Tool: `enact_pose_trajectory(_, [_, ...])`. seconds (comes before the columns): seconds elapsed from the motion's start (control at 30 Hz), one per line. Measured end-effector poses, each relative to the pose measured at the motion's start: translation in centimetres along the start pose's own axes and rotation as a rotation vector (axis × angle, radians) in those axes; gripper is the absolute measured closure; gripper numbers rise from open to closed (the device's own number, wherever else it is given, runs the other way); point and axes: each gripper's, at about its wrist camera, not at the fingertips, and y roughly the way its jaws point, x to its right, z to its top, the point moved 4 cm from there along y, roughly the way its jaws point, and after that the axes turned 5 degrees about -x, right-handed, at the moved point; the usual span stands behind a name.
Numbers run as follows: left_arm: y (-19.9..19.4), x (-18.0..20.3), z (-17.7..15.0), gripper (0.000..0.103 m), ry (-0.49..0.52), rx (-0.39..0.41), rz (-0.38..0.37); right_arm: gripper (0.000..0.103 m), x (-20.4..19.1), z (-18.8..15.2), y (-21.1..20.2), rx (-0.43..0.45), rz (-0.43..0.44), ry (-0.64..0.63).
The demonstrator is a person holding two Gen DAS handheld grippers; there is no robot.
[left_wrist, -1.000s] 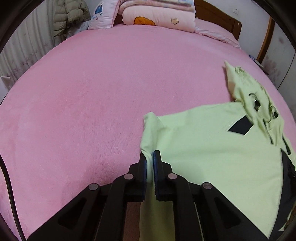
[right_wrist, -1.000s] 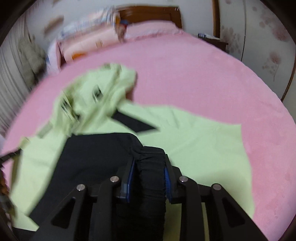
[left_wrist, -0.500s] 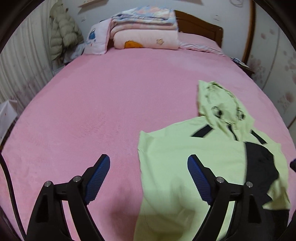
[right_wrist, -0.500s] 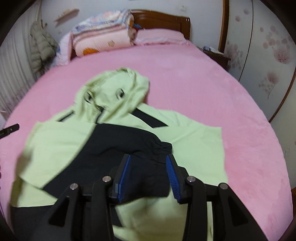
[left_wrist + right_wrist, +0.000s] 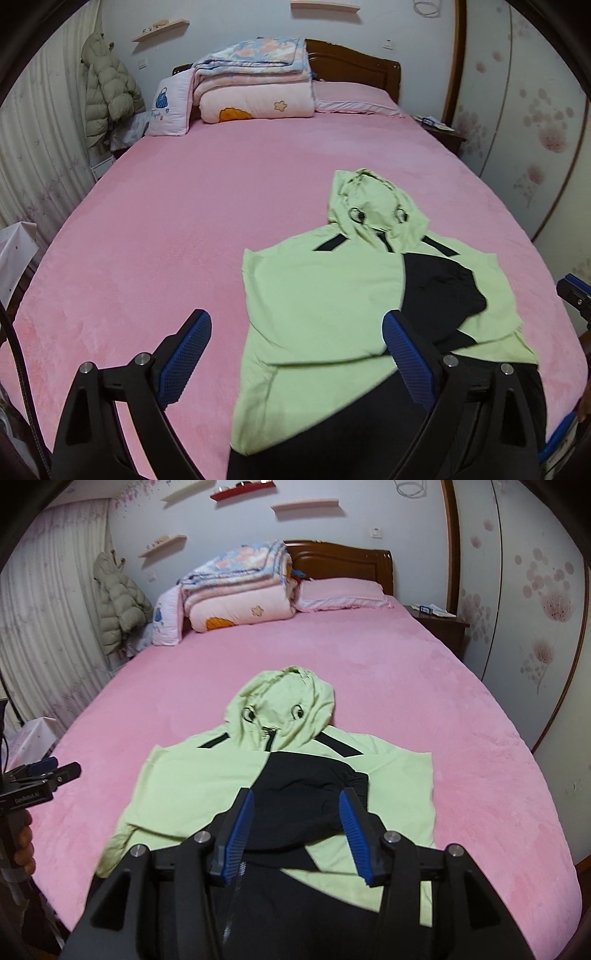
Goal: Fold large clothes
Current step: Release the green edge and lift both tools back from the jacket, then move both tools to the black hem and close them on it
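A light green and black hooded jacket lies flat on the pink bed, hood pointing to the headboard, both sleeves folded in over its body. It also shows in the right wrist view. My left gripper is open and empty, held above the jacket's left lower part. My right gripper is open and empty above the folded black sleeve. The left gripper also shows at the left edge of the right wrist view, and part of the right gripper shows at the right edge of the left wrist view.
The pink bed stretches wide to the left and beyond the hood. Folded quilts and pillows lie by the wooden headboard. A padded coat hangs on the left wall. A nightstand stands at the right.
Both grippers let go of the jacket, opened and pulled back and up. The green left sleeve and black right sleeve now lie folded over the jacket's body.
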Motion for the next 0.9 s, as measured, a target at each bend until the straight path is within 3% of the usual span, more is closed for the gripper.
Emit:
enact_pose_trajectory(0.53, [-8.9, 2.9, -7.5, 0.01, 0.015, 0.054, -0.079, 0.054, 0.6, -6.5, -9.6, 0.04, 0.015, 0.014])
enact_pose_trajectory(0.7, [-10.0, 3.0, -10.8, 0.01, 0.046, 0.098, -0.049, 0.054, 1.3, -9.0, -11.0, 0.041, 0.005, 0.016])
enact_pose_trajectory(0.9, [-8.1, 1.4, -16.0, 0.01, 0.056, -0.02, -0.051, 0.05, 3.0, -12.9, -11.7, 0.039, -0.018, 0.035])
